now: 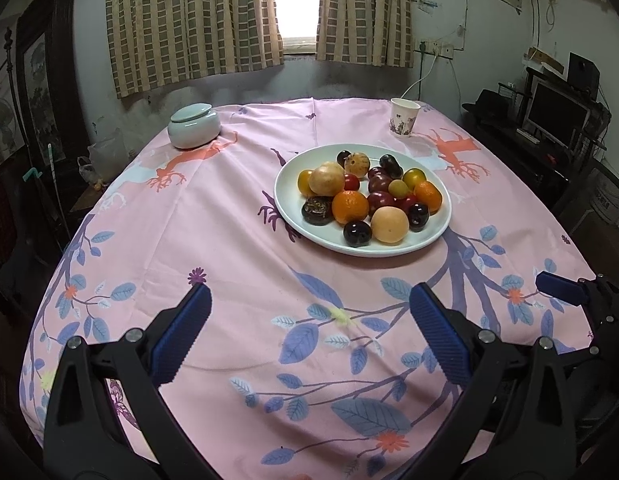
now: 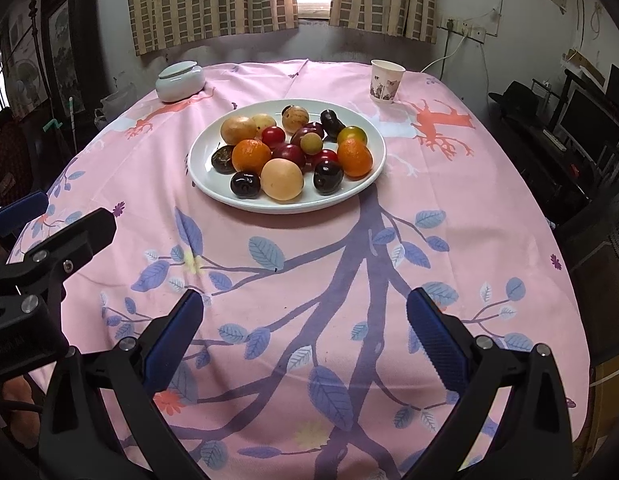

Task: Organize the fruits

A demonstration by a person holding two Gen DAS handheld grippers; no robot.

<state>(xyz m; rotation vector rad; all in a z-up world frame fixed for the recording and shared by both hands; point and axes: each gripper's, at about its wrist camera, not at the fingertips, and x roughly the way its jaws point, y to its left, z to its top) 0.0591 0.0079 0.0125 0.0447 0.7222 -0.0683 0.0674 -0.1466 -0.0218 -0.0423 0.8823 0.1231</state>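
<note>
A white plate (image 1: 287,200) (image 2: 201,176) on the pink tablecloth holds several fruits: oranges (image 1: 350,207) (image 2: 251,155), a pale round fruit (image 1: 389,225) (image 2: 281,179), dark plums (image 1: 356,233) (image 2: 245,185), red tomatoes (image 2: 273,136) and yellow-brown fruits (image 1: 326,180) (image 2: 238,129). My left gripper (image 1: 309,292) stands open over the near tablecloth, well short of the plate, nothing between its fingers. My right gripper (image 2: 303,300) is open too, empty, in front of the plate. The right gripper's blue fingertip (image 1: 561,289) shows at the right edge of the left wrist view.
A pale green lidded jar (image 1: 194,125) (image 2: 180,80) sits at the far left of the table. A paper cup (image 1: 404,117) (image 2: 386,81) stands at the far right. Curtains and a window lie behind; a desk with a monitor (image 1: 557,114) is to the right.
</note>
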